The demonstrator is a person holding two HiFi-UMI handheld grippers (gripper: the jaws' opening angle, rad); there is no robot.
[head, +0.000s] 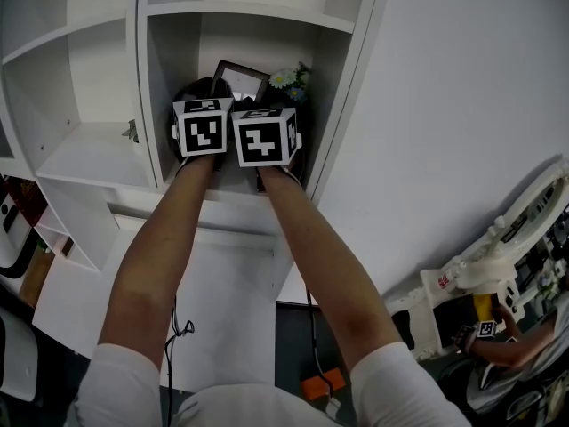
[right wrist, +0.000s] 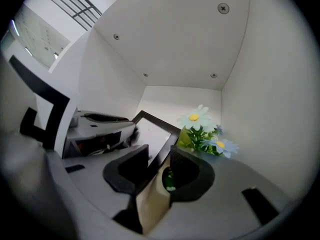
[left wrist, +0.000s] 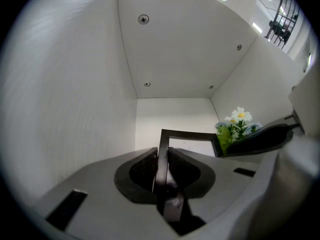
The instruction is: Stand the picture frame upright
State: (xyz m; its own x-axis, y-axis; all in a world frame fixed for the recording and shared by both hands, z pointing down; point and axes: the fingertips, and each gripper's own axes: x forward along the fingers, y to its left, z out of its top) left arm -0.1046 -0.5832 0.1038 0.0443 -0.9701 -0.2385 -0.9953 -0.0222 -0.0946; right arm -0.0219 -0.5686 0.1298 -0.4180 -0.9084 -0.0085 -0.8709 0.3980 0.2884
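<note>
— So, how far along are we?
— We have the frame [head: 242, 73] in the shelf [head: 174, 56] beside the flowers [head: 292, 80], with the left claw [left wrist: 161, 156] and right claw [right wrist: 159, 158] each pinching a side. It seems raised but tilted; setting it down and letting go are left.

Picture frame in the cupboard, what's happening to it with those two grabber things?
A person holds a gripper in each hand and reaches into a white shelf cubby. The left gripper is shut on one side edge of the picture frame, and the right gripper grips the other side. The frame is up on its edge beside some daisies at the back, but both grippers hold it, so it isn't standing by itself yet.
</note>
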